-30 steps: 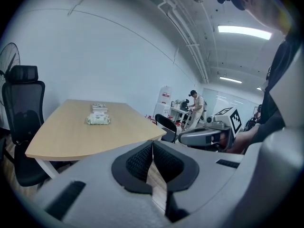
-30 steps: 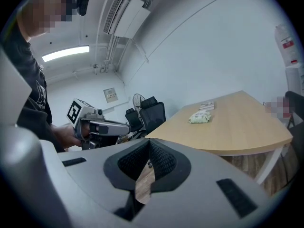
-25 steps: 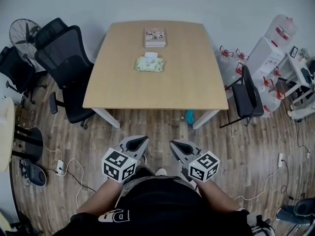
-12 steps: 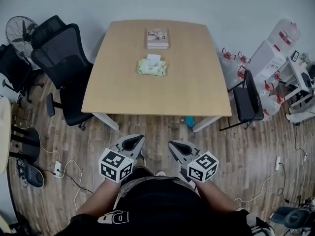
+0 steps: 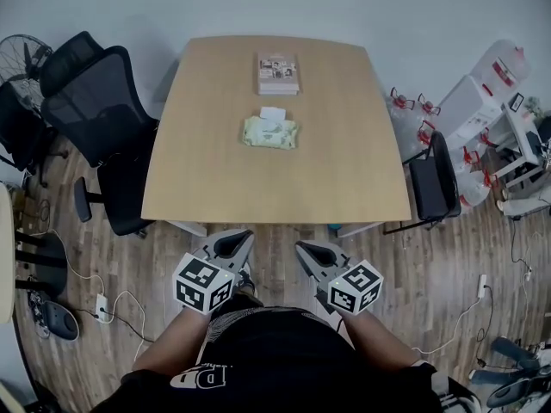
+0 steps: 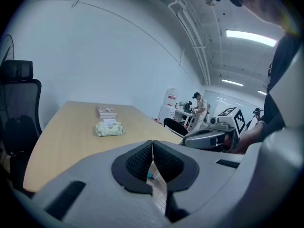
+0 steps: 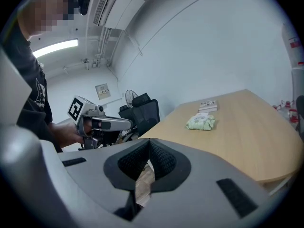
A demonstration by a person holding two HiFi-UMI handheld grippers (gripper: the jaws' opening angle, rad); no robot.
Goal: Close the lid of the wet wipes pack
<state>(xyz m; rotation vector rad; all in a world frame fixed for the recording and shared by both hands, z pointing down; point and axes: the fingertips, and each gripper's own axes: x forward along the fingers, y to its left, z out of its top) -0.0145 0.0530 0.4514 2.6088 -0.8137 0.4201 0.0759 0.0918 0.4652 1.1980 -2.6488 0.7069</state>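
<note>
My left gripper (image 5: 242, 235) and right gripper (image 5: 302, 249), clenched empty, have neared the table (image 5: 344, 179); its near edge is close, but the open pack (image 5: 270, 132) mid-table is still beyond reach.

Bright, even indoor light from ceiling strip lamps (image 6: 250, 37); sharp focus; fisheye warp, dark vignette at gripper-view edges.

A pale wooden tabletop (image 5: 344, 162) carries just two things. A light green wet wipes pack (image 5: 269, 132) lies flat near the middle, its white lid (image 5: 273, 113) showing at the far edge. Beyond it, apart and close to the far edge, lies a flat printed booklet (image 5: 277, 73).
</note>
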